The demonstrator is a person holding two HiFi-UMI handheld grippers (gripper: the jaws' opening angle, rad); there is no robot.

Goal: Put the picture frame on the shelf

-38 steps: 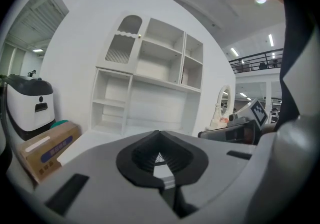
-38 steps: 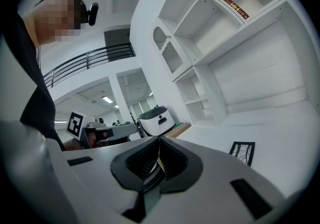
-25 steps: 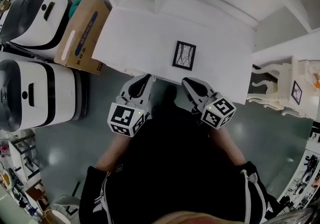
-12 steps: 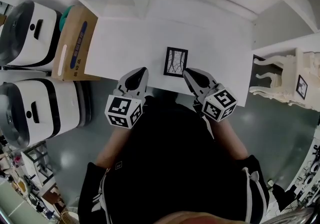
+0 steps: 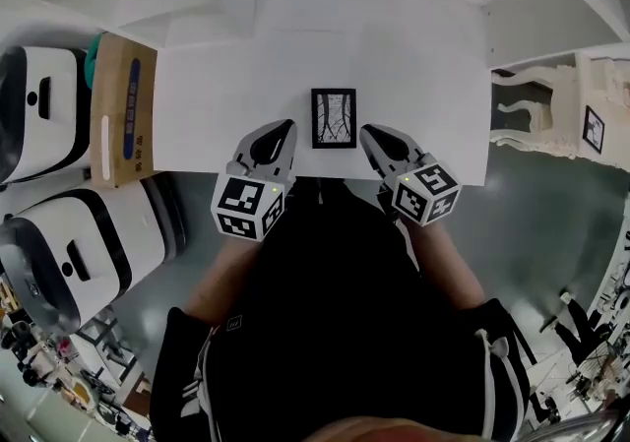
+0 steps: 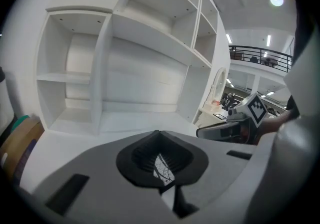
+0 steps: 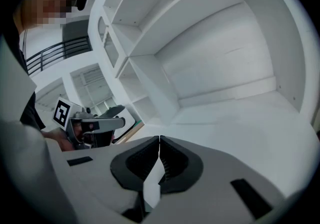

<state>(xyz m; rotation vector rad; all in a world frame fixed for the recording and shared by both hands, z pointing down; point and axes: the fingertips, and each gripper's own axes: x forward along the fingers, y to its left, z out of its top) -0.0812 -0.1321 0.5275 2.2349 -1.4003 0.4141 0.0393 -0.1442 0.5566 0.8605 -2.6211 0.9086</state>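
A small black picture frame (image 5: pixel 334 118) with a branch drawing lies flat near the front edge of the white table (image 5: pixel 423 66). My left gripper (image 5: pixel 283 127) is just left of the frame and my right gripper (image 5: pixel 367 133) just right of it, both shut and holding nothing. In the left gripper view the shut left gripper (image 6: pixel 159 133) shows a sliver of the frame (image 6: pixel 160 167) through the gap behind the tips, with the right gripper (image 6: pixel 225 127) beside it. The right gripper (image 7: pixel 159 139) faces the white shelf unit (image 7: pixel 210 53), whose compartments look bare.
A cardboard box (image 5: pixel 120 105) and two white rounded machines (image 5: pixel 34 125) (image 5: pixel 79 253) stand on the floor to the left. An ornate white side table (image 5: pixel 546 120) bearing a small framed picture (image 5: pixel 592 128) stands to the right. The shelf unit (image 6: pixel 125 63) rises behind the table.
Both grippers have come forward from below the table's edge and now flank the frame. The view has shifted so the frame sits closer and centred. The jaws stayed shut.
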